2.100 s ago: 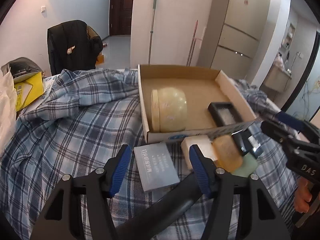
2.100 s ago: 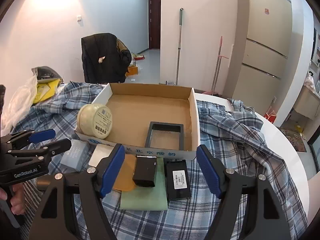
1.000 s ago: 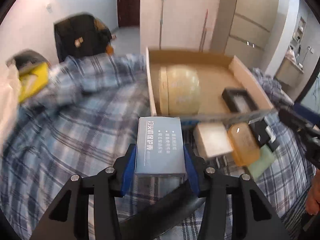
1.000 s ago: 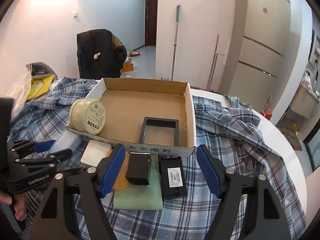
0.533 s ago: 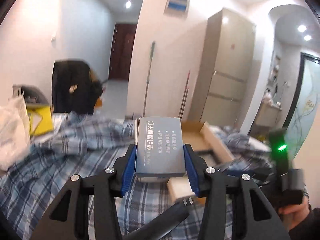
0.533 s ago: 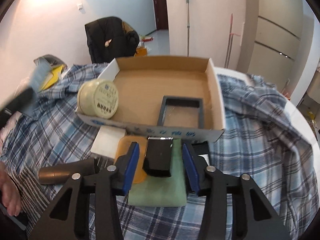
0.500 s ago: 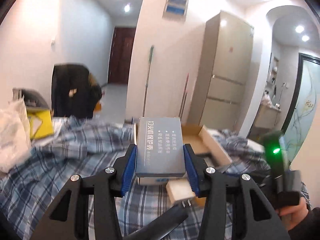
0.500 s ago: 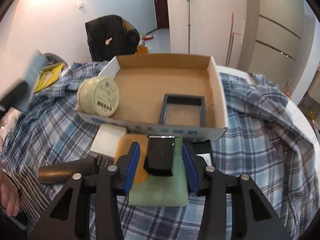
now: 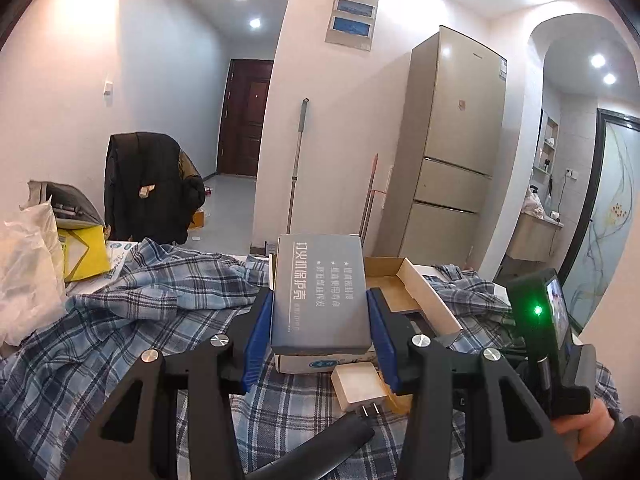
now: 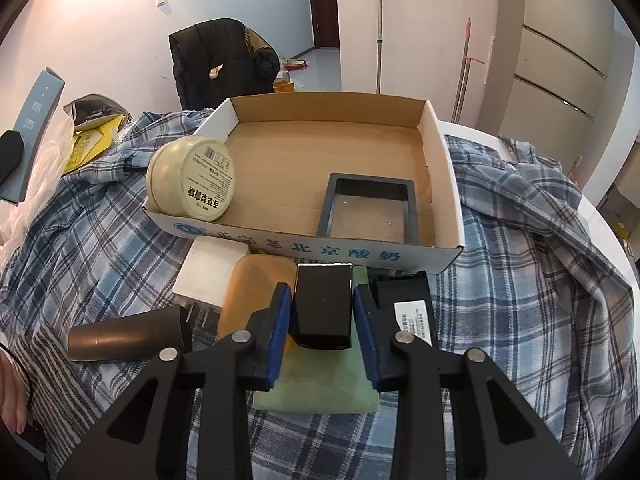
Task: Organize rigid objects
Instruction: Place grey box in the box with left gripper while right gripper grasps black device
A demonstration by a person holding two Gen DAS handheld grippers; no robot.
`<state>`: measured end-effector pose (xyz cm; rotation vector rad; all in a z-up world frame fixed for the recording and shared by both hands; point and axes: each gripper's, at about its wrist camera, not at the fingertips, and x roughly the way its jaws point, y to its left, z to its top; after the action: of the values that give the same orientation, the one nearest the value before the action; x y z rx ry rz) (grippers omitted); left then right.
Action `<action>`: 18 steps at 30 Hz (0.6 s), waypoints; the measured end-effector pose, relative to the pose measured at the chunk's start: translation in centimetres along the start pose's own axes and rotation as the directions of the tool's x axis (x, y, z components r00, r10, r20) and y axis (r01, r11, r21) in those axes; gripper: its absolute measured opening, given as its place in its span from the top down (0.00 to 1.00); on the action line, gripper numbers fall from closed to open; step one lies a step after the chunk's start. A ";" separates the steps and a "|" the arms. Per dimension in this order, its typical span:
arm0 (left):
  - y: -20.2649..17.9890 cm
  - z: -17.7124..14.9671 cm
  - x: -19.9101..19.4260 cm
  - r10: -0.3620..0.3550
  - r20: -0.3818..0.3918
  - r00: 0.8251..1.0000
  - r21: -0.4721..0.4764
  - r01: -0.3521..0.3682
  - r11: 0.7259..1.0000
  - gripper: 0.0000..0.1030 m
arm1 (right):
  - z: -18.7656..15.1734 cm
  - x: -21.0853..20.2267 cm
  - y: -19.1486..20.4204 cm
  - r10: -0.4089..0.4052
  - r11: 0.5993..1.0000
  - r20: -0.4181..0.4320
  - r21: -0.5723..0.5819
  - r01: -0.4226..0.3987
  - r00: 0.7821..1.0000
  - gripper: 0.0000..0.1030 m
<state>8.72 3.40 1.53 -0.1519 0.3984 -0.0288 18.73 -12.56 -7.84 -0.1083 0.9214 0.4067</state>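
Note:
My left gripper (image 9: pixel 319 312) is shut on a grey-blue printed box (image 9: pixel 320 280), held up above the plaid cloth; the same box (image 10: pixel 38 120) shows at the far left of the right wrist view. My right gripper (image 10: pixel 322 312) points down at a small black box (image 10: pixel 322 304) lying on a green pad (image 10: pixel 316 384). Its jaws are closing, with the black box between them and the blue pads against its sides. Just beyond is the cardboard tray (image 10: pixel 444 184), holding a round cream tin (image 10: pixel 196 178) and a black rectangular frame (image 10: pixel 412 212).
In front of the tray lie a white charger (image 10: pixel 208 272), an orange slab (image 10: pixel 256 288), a black labelled device (image 10: pixel 404 296) and a dark cylinder (image 10: pixel 124 336). A plaid shirt (image 10: pixel 520 280) covers the table. Bags (image 9: pixel 32 264) sit at the left edge.
The left gripper has lifted the grey-blue box off the cloth and tipped upward. The right gripper has dropped toward the black box and narrowed its jaws around it.

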 end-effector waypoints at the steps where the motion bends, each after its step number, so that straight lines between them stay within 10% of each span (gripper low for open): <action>1: 0.0 -0.1 0.1 0.001 0.002 1.000 0.005 -0.001 1.000 0.52 | 0.0 -0.1 -0.1 -0.008 1.000 0.000 0.000 0.008 1.000 0.71; 18: -0.1 -0.3 0.1 0.000 0.007 1.000 0.018 0.000 1.000 0.52 | -0.2 0.0 -0.5 -0.087 0.996 0.011 -0.018 0.087 0.996 0.72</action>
<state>8.69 3.28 1.24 -0.1342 0.3910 -0.0321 18.77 -13.08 -7.96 -0.1626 0.8993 0.3345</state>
